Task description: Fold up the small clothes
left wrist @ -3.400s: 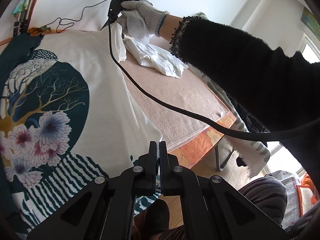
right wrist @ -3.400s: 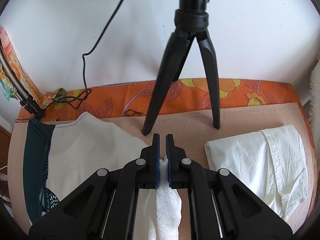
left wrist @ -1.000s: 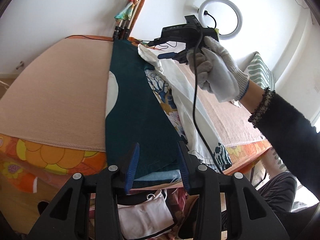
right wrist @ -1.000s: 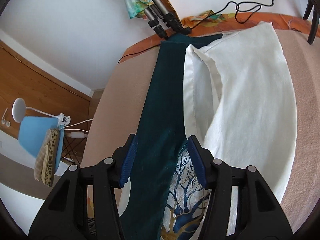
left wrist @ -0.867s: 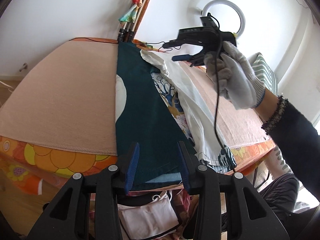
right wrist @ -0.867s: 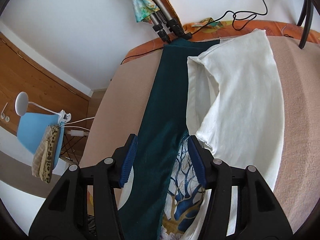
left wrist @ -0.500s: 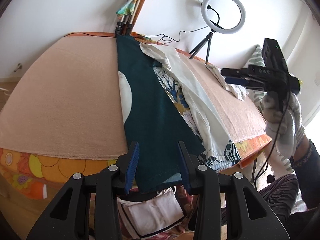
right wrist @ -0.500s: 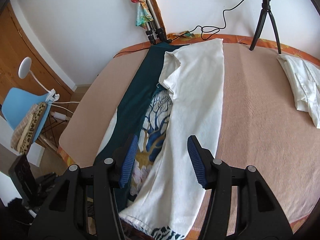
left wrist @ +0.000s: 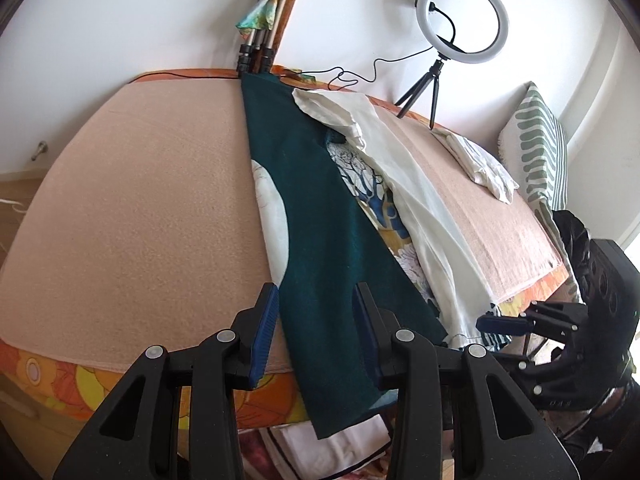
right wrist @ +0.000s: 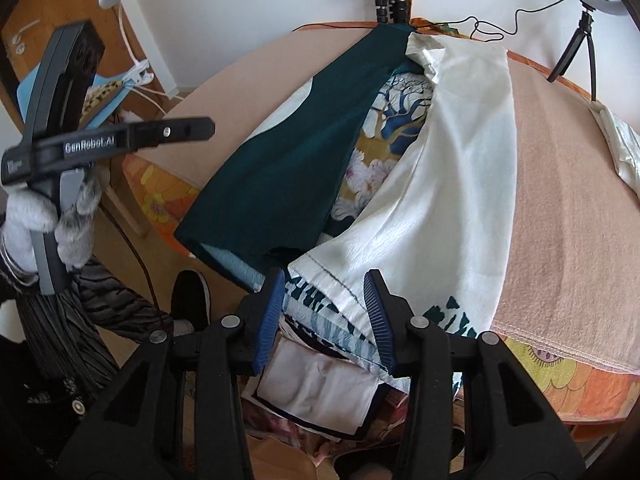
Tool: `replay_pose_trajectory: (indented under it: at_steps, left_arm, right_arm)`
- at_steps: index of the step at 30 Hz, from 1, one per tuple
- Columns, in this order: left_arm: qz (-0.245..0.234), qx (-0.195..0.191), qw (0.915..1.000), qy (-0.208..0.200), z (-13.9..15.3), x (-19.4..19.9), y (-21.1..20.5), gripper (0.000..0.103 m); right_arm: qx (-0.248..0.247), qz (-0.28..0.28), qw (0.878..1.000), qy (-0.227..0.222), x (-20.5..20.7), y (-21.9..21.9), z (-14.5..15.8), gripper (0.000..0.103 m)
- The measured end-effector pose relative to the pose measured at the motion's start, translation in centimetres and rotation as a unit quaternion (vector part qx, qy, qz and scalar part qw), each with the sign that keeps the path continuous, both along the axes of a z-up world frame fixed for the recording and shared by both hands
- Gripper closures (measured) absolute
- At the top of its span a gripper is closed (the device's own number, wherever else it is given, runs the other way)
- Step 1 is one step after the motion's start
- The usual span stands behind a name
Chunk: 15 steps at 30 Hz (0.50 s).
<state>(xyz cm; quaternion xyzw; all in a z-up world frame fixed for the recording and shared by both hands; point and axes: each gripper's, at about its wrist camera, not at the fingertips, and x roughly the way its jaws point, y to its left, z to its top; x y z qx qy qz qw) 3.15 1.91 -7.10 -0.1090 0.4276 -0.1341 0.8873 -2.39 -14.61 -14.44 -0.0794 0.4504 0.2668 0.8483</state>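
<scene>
Swung down to hem (right wrist: 332, 300) at 6 o'clock; right gripper (right wrist: 326, 314) closing, unpinched; left gripper (left wrist: 316, 326) spread. Pinch both layers squarely.

The right gripper (right wrist: 325, 312) hangs over the bench's near edge, its jaws closing with the striped hem of the printed T-shirt (right wrist: 440, 184) between them, pads not yet pressing. The shirt's teal side lies folded inward. A gloved hand (right wrist: 44, 232) holds the left gripper (right wrist: 188, 130) off the bench's (right wrist: 560, 200) left corner.
</scene>
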Motion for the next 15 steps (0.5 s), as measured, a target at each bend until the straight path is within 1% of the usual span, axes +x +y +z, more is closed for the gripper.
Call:
replay_pose_trajectory:
  at_steps: [2,3,4,5,6,9,13,15]
  left_arm:
    - [0.009,-0.005,0.9999,0.009,-0.6,0.1,0.6,0.067]
    - [0.012,-0.005,0.9998,0.012,-0.8,0.2,0.8,0.067]
    - [0.015,-0.003,0.9998,0.013,-0.9,0.1,0.9,0.067]
    - [0.016,0.001,0.9998,0.012,-1.0,0.1,1.0,0.067]
    - [0.017,0.005,0.9998,0.01,-1.0,0.1,1.1,0.067]
    - [0.02,0.013,0.9997,0.003,-0.8,0.1,1.2,0.067]
    - [0.026,0.013,0.9996,0.003,-0.9,0.1,1.6,0.067]
    - [0.027,0.011,0.9995,0.008,-1.1,0.1,1.8,0.067]
  right_arm:
    - [-0.045,0.009,0.999,-0.029,-0.6,1.0,-0.6,0.059]
    - [-0.058,0.013,0.998,-0.037,-0.8,1.3,-0.9,0.062]
    - [-0.062,0.017,0.997,-0.042,-0.9,1.4,-0.9,0.075]
    - [-0.063,0.021,0.997,-0.041,-1.0,1.6,-1.0,0.084]
    - [-0.066,0.026,0.997,-0.042,-1.0,1.7,-1.1,0.098]
    - [-0.073,0.038,0.995,-0.063,-1.7,1.9,-0.7,0.099]
    - [-0.063,0.079,0.992,-0.068,-3.0,2.2,0.2,0.1]
    - [-0.063,0.088,0.992,-0.064,-3.3,2.3,0.3,0.099]
